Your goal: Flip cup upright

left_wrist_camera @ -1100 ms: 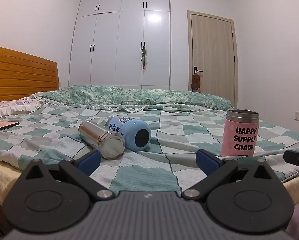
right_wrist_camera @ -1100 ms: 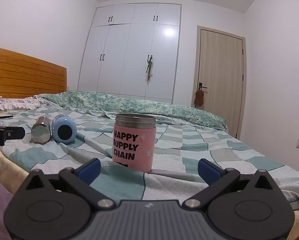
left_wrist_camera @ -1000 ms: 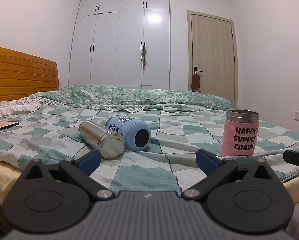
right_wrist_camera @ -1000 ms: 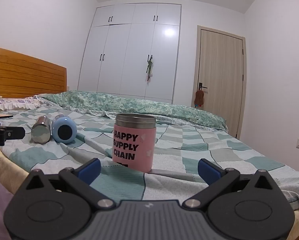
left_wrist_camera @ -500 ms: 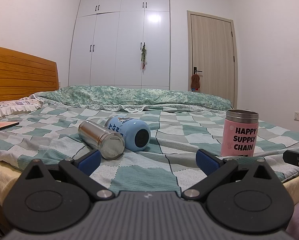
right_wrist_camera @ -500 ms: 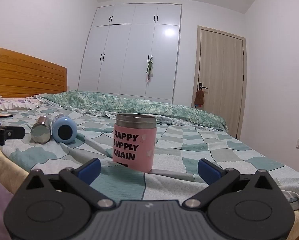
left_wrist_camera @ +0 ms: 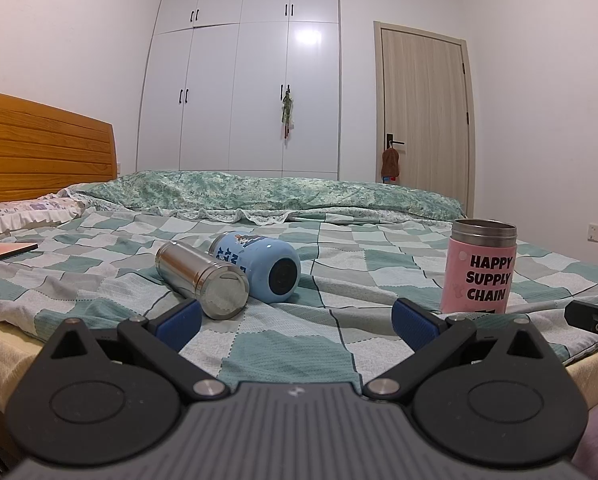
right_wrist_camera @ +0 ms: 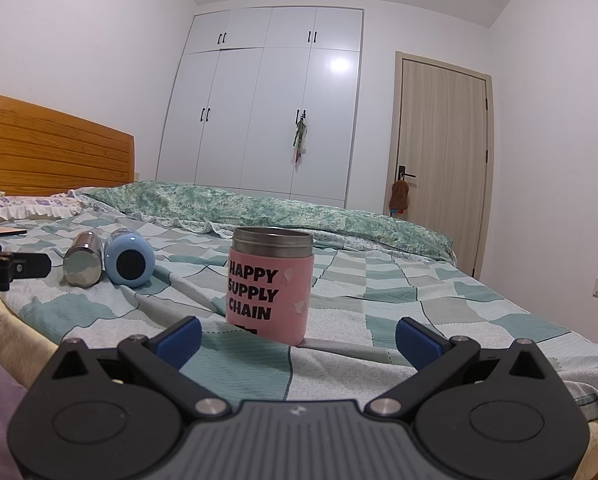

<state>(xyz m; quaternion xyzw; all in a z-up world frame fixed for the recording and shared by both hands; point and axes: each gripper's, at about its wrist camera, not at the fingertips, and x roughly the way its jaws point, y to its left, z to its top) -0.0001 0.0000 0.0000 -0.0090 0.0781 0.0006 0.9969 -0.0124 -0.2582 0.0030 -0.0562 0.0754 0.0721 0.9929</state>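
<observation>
A steel cup [left_wrist_camera: 203, 276] and a light blue cup [left_wrist_camera: 259, 264] lie on their sides, side by side, on the checked bed cover [left_wrist_camera: 291, 344]. A pink cup reading HAPPY SUPPLY CHAIN [left_wrist_camera: 479, 266] stands upright to their right. My left gripper [left_wrist_camera: 297, 322] is open and empty, just short of the lying cups. My right gripper [right_wrist_camera: 299, 338] is open and empty, just short of the pink cup [right_wrist_camera: 270, 290]. The right wrist view also shows the steel cup [right_wrist_camera: 82, 265] and the blue cup [right_wrist_camera: 129, 262] at the left.
A wooden headboard [left_wrist_camera: 39, 148] and pillows are at the left. A folded green quilt [left_wrist_camera: 279, 196] lies across the far side of the bed. A flat red book [left_wrist_camera: 3, 252] lies at the left edge. White wardrobe [left_wrist_camera: 243, 96] and door [left_wrist_camera: 423, 108] stand behind.
</observation>
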